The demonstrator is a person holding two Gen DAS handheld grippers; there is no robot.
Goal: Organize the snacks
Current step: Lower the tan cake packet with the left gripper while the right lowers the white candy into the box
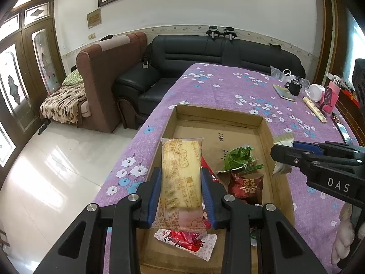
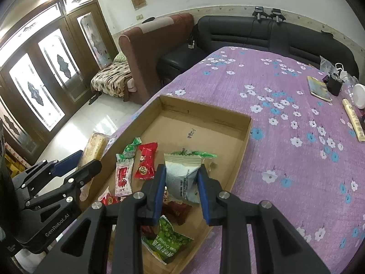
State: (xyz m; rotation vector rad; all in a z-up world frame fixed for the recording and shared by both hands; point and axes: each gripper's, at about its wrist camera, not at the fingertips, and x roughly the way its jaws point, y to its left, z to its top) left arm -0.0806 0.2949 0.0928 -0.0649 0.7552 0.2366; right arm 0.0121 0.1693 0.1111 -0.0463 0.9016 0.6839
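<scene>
Black grippers — left gripper [image 1: 181,190], right gripper [image 2: 181,188], blue fingers [image 1: 155,189], silver screws, "DAS" marking

Snack packets [image 2: 146,164] lie in the box [image 2: 247,134], probably on the table [image 2: 285,159].

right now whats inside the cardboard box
Loose snacks lie in the cardboard box: a red candy, a red-and-white packet and a green packet. The far half is bare. The white packet and the grippers hide some wrappers near the front.
</scene>
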